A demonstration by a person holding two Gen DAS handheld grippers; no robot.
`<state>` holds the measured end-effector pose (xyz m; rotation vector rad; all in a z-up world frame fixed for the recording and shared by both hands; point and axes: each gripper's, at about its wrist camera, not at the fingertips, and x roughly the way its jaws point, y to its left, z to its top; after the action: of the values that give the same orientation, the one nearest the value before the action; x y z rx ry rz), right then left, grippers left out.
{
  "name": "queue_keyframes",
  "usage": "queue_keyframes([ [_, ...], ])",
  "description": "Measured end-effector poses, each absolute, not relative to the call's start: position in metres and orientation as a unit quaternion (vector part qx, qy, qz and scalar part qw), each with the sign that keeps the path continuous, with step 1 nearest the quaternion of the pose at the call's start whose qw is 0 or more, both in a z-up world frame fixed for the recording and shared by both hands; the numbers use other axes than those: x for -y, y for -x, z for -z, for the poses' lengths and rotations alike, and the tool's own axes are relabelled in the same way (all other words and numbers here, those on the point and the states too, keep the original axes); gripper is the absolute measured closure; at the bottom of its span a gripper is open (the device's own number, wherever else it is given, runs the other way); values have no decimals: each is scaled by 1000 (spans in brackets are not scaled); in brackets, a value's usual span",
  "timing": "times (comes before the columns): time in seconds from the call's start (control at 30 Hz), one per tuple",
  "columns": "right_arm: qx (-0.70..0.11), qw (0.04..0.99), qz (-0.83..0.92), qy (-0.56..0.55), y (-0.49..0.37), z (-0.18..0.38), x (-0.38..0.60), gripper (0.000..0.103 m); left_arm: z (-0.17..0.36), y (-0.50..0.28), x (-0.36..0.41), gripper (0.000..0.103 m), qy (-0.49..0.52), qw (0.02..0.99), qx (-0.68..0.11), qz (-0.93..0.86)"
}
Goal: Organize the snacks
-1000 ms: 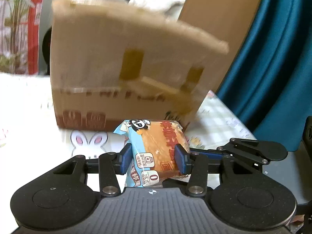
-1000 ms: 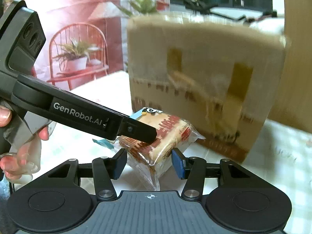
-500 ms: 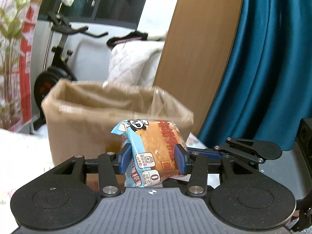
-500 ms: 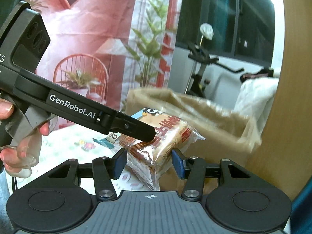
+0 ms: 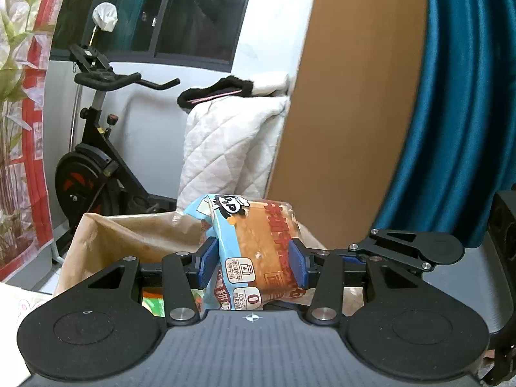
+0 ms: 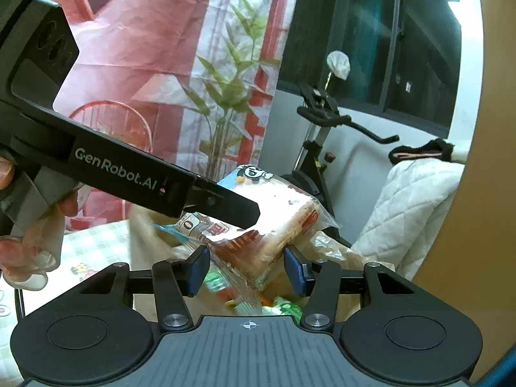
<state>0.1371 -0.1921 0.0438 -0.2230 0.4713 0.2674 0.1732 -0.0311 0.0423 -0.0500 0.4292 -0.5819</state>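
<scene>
The left tool [image 5: 251,266] is showing matt black plastic arms, bright metal rivets and blue ridged pads [image 5: 206,262]; its base is looking finely ribbed and dull; the snack packet [image 5: 248,251] is gleaming as glossy printed plastic film, partly clear over a spongy cake; the cardboard box [image 5: 129,235] is showing rough brown paperboard, lined with crinkled film; the quilt [image 5: 225,142] is lying as soft stitched white cloth; the curtain [image 5: 451,113] is hanging as sheeny teal fabric; the counter [image 6: 96,251] is wearing a smooth checked covering; the right tool [image 6: 246,271] is looking the same matt black.
</scene>
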Motion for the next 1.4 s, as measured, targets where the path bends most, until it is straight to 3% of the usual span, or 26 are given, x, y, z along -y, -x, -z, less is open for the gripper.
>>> queue_keyframes([
  [0.3,-280,945,-132,102,-182,-3,200,56,-11,-211,34,50,20,930,-255,263],
  [0.4,-283,947,-119,97,-179,3,200,53,-4,-213,28,41,17,930,-264,256],
  [0.47,-286,949,-98,92,-177,4,203,34,-6,-210,24,31,11,934,-259,244],
  [0.63,-273,958,-64,63,-159,-8,209,2,-24,-192,13,12,-1,947,-235,220],
  [1.0,-285,958,-12,-1,-97,-38,212,1,-69,-130,-4,5,-26,969,-188,159],
  [1.2,-244,968,29,-56,-52,-58,212,1,-89,-80,-2,4,-66,983,-147,87],
  [1.4,-220,972,67,-46,-17,-77,196,1,-101,-45,-17,3,-21,984,-146,100],
])
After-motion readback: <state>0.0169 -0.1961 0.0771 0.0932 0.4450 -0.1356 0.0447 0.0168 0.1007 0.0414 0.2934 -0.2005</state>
